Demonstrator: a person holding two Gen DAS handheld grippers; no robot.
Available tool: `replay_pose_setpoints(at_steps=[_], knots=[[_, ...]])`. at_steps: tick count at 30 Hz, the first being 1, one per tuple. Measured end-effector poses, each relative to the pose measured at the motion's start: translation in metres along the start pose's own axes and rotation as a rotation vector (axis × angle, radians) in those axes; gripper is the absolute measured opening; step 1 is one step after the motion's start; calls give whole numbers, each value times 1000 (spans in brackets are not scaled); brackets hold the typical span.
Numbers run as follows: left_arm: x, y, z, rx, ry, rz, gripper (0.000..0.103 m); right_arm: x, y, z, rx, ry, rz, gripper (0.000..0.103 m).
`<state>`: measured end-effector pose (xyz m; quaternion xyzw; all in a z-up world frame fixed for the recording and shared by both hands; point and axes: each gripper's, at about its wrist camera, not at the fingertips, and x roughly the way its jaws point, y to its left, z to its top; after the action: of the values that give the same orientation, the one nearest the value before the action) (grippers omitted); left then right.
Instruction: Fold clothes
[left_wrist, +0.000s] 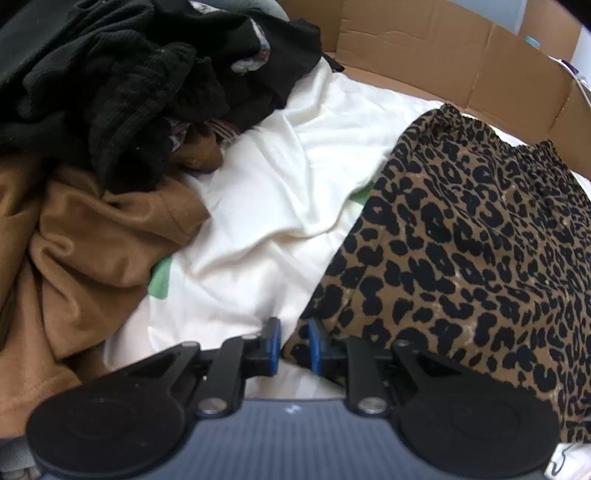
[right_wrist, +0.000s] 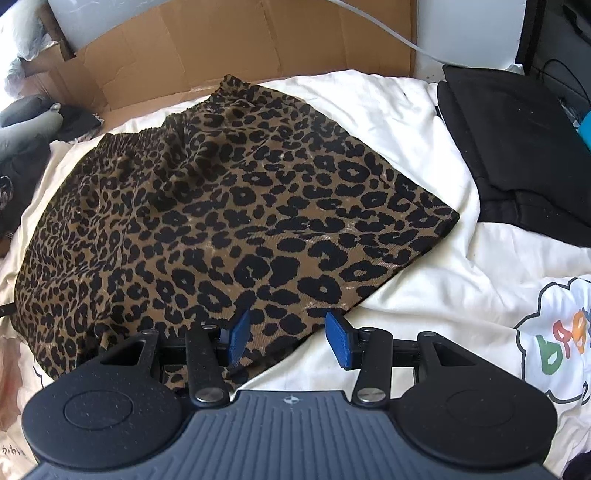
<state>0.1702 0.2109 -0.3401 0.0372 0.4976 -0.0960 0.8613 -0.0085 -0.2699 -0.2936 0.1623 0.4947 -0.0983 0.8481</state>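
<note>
A leopard-print skirt (right_wrist: 229, 206) lies spread on a white sheet (right_wrist: 424, 288), elastic waistband at the far end; it also shows in the left wrist view (left_wrist: 480, 240). My left gripper (left_wrist: 294, 345) sits at the skirt's near left corner, jaws open a small gap, the corner's edge just between the blue pads (left_wrist: 274, 345). My right gripper (right_wrist: 290, 338) is open wide over the skirt's near hem, the fabric under and between its blue pads (right_wrist: 238, 338), nothing gripped.
A heap of black clothes (left_wrist: 140, 81) and a brown garment (left_wrist: 92, 251) lie at the left. A cardboard wall (right_wrist: 240, 40) stands behind the sheet (left_wrist: 280, 206). Folded black clothes (right_wrist: 517, 147) lie at the right. A white printed shirt (right_wrist: 554, 339) lies near right.
</note>
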Motion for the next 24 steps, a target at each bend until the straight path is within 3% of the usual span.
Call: replay_pose_setpoints(at_steps=[8,15,24], knots=[[-9,-2,-11,2,-7,-25,19,4,3,-10,-20,25,11,53],[-5,-4,-12,8,-9,-19,27,9,1,-12,-29,36,6,53],[3,-2,-9,36,-14,-32,30,11,7,-15,-40,50,15,53]])
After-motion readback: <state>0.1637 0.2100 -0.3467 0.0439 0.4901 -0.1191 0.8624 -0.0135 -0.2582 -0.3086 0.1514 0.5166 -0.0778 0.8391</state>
